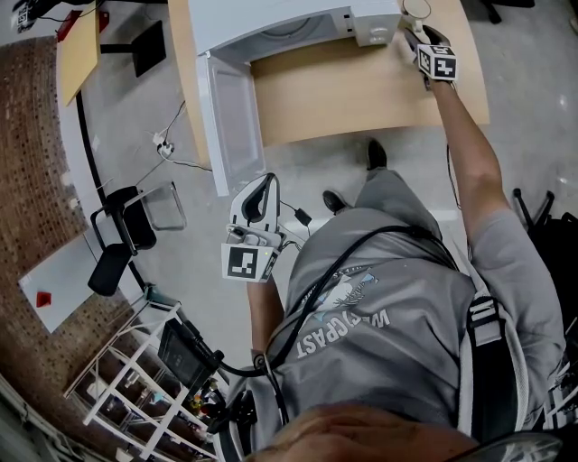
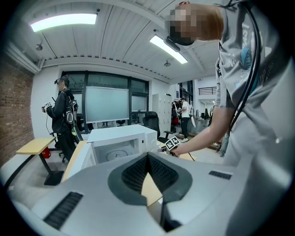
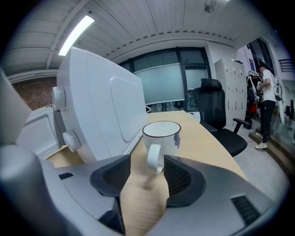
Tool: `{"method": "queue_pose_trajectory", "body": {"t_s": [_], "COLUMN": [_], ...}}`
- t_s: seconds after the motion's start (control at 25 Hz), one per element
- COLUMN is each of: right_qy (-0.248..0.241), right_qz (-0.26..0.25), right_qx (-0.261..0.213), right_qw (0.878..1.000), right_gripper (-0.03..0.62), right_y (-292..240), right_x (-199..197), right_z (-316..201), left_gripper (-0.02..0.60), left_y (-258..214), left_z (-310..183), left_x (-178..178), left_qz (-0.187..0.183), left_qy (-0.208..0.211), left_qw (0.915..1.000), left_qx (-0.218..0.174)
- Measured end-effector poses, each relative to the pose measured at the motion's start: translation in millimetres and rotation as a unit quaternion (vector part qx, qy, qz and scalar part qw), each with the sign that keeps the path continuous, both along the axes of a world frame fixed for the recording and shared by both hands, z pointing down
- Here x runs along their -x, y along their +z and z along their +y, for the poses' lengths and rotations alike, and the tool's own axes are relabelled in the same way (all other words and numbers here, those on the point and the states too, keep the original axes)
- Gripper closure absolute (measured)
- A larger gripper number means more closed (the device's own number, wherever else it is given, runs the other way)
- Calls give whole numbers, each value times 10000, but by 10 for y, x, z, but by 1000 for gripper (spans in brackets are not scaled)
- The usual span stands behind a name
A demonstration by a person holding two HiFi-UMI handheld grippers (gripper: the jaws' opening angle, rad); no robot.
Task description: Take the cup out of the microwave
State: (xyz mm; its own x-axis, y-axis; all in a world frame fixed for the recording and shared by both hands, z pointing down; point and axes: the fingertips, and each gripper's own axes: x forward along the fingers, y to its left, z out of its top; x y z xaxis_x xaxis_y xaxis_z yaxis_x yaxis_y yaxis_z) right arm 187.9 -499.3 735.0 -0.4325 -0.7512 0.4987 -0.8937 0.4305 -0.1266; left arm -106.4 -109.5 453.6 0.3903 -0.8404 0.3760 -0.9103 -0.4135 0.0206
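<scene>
A white cup [image 3: 161, 133] with a dark rim stands upright on the wooden table [image 3: 203, 138], just right of the white microwave [image 3: 101, 110]. Its handle points back between the jaws of my right gripper [image 3: 146, 168]. Those jaws are spread open and the pads do not touch the handle. From the head view, the right gripper [image 1: 417, 36] sits at the microwave's [image 1: 298, 23] right front corner, the cup [image 1: 415, 9] just beyond it. The microwave door [image 1: 230, 117] hangs open and the cavity [image 2: 115, 150] shows only its turntable. My left gripper [image 2: 147, 156] is shut and empty, held low by the person's body [image 1: 257, 194], off the table.
A black office chair [image 3: 216, 115] stands past the table's right edge. Another chair [image 1: 122, 235] and a white shelf rack [image 1: 144, 370] are on the floor at the left. Cables [image 1: 172, 149] lie on the floor near the open door. Other people [image 2: 62, 115] stand further back in the room.
</scene>
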Motion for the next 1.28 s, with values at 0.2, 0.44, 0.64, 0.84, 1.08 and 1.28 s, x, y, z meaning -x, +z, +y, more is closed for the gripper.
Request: {"method": "queue_pose_trajectory", "body": {"t_s": [0.2, 0.44, 0.64, 0.84, 1.08, 1.28], "right_qy": [-46, -190, 79, -61, -170, -314], "right_qz": [7, -20, 24, -93, -135, -261], "right_qx": [-64, -76, -76, -208, -379, -632], "right_qw": [10000, 9998, 9999, 9997, 9990, 9972], "right_gripper": [389, 388, 390, 390, 393, 556], "right_y": [-104, -88, 32, -505, -1095, -1576], "right_x": [73, 143, -63, 101, 248, 377], "right_z": [81, 215, 382, 707, 1205, 1645], "left_gripper": [538, 538, 538, 538, 538, 538], "left_y": [-24, 35, 210, -128, -399, -563], "left_z": [127, 295, 237, 575, 976, 1286], "left_x": [26, -24, -46, 110, 268, 364], "left_qz": [37, 59, -25, -55, 54, 327], "left_qy": [-15, -138, 209, 197, 182, 52], "left_qw": [10000, 9997, 9987, 9970, 9956, 9950], "left_qx": [-74, -211, -460, -742, -913, -947]}}
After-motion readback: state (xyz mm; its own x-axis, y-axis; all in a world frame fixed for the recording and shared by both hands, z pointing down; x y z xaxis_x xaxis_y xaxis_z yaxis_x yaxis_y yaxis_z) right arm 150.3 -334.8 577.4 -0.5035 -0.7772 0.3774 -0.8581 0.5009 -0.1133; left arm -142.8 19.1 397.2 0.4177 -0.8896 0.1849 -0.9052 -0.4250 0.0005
